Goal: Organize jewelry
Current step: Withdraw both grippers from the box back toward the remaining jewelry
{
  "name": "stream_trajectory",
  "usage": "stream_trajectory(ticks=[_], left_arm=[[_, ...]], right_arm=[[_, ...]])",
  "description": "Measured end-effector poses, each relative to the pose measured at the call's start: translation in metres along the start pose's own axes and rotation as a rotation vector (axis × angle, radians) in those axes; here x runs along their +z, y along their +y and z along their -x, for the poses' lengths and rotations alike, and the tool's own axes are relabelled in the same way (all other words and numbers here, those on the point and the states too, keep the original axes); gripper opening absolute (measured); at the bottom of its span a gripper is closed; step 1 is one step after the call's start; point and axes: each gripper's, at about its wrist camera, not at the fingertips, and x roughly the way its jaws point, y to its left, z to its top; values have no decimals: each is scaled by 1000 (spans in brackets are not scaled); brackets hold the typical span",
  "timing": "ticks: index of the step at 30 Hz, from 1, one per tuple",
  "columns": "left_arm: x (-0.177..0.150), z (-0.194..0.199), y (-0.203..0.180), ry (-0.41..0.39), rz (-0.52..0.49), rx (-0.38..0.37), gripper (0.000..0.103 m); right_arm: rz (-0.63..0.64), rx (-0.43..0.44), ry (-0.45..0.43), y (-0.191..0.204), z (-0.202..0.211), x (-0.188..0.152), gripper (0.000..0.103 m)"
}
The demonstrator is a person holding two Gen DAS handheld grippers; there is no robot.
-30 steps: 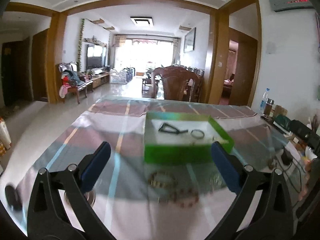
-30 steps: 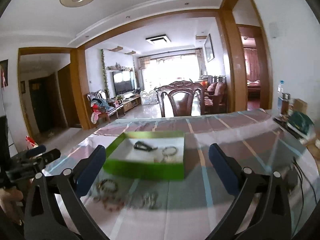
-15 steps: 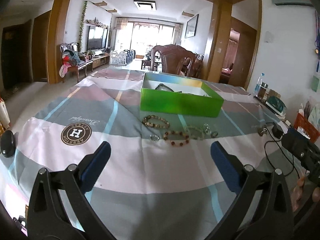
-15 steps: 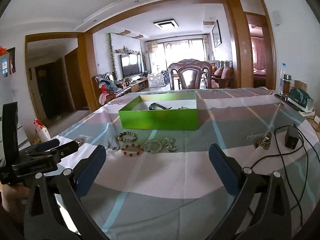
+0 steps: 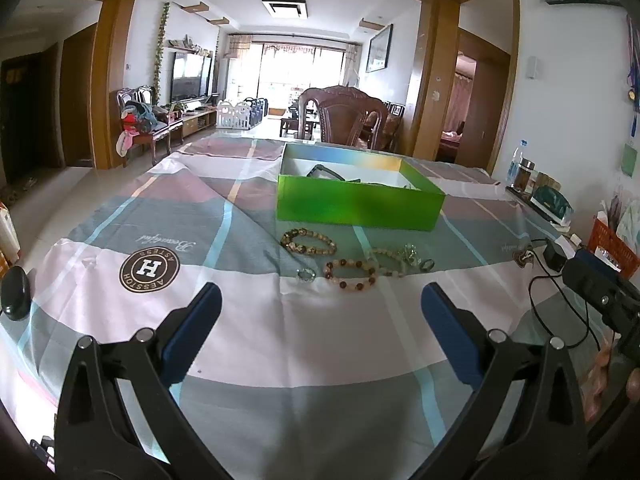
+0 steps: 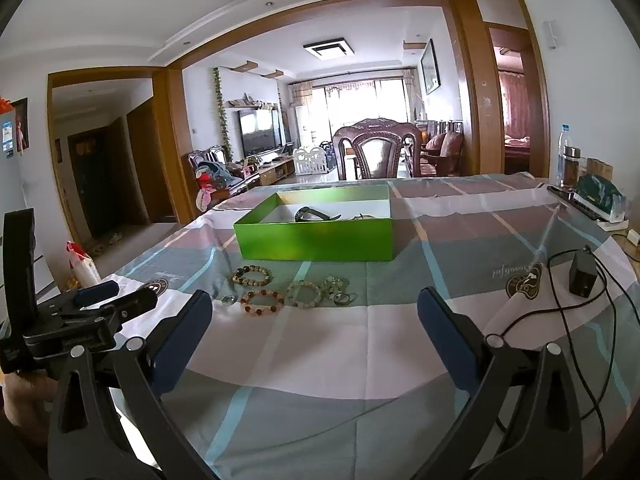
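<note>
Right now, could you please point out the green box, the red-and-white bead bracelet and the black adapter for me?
green box (image 6: pixel 316 242): right wrist view, near front wall.
red-and-white bead bracelet (image 5: pixel 376 275): left wrist view, beads at its right side.
black adapter (image 6: pixel 582 278): right wrist view, its front face.

We take the carved wooden chair (image 6: pixel 378 148) at the far edge of the table as our landmark. In front of it spreads a checked tablecloth (image 5: pixel 256 320) with a round "H" logo (image 5: pixel 149 269). To the chair's right stand 2 bottles (image 6: pixel 567 156) near a dark green pouch (image 6: pixel 600 197); nearer lies a black adapter (image 6: pixel 582 276) with its cable (image 6: pixel 560 308). Left of the chair, a television (image 6: pixel 260 132) faces the room, and a ceiling lamp (image 6: pixel 329 49) hangs above it.
</note>
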Motion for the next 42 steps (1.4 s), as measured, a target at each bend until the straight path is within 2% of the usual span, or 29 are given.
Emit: stream_trajectory(ticks=[10, 16, 21, 23, 25, 28, 31, 42], left_arm=[[1, -15, 0, 34, -22, 5, 99], [16, -45, 1, 69, -66, 46, 99], [30, -77, 3, 115, -126, 77, 99], [34, -89, 4, 138, -141, 79, 99], [35, -105, 3, 201, -164, 79, 99], [30, -121, -2, 248, -196, 65, 99], [25, -128, -6, 260, -191, 48, 99], [20, -138, -11, 279, -174, 16, 99]], right_arm=[[20, -18, 46, 0, -19, 4, 100], [94, -80, 172, -2, -68, 8, 100], [102, -102, 231, -12, -102, 9, 99], [104, -99, 248, -14, -113, 9, 96], [114, -91, 300, -16, -129, 7, 84], [129, -83, 360, -16, -148, 4, 76], [138, -70, 415, -17, -168, 0, 68], [127, -34, 469, -22, -198, -3, 45]])
